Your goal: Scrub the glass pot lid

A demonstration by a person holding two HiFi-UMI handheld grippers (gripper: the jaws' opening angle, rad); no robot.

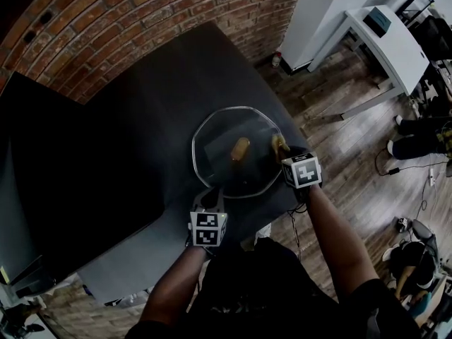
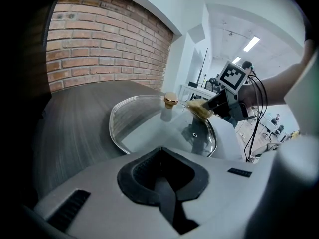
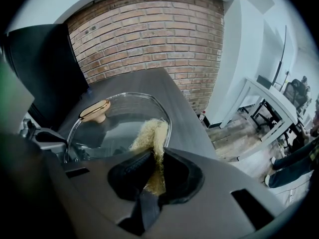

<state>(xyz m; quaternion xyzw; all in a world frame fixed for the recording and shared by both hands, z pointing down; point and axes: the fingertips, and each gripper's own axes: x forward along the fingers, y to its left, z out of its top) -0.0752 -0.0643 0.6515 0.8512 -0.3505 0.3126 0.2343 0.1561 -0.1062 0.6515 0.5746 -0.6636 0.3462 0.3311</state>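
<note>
A glass pot lid (image 1: pixel 219 136) with a golden knob (image 1: pixel 240 149) lies flat on the dark table (image 1: pixel 141 119). My right gripper (image 1: pixel 284 151) is shut on a yellowish fibre scrubber (image 1: pixel 280 144), which rests on the lid's right rim. In the right gripper view the scrubber (image 3: pixel 149 136) sticks out of the gripper (image 3: pixel 154 156) onto the glass (image 3: pixel 119 128), right of the knob (image 3: pixel 94 110). My left gripper (image 1: pixel 211 193) is at the lid's near rim, jaws closed on the edge. From the left gripper (image 2: pixel 159 151) I see lid (image 2: pixel 144 128), knob (image 2: pixel 171 100) and scrubber (image 2: pixel 200 109).
The table's near edge (image 1: pixel 282 210) runs just under both grippers, with wooden floor (image 1: pixel 353 154) beyond. A brick wall (image 1: pixel 141 27) stands behind the table. A black panel (image 1: pixel 42 168) stands to the left, and a white desk (image 1: pixel 388 44) stands far right.
</note>
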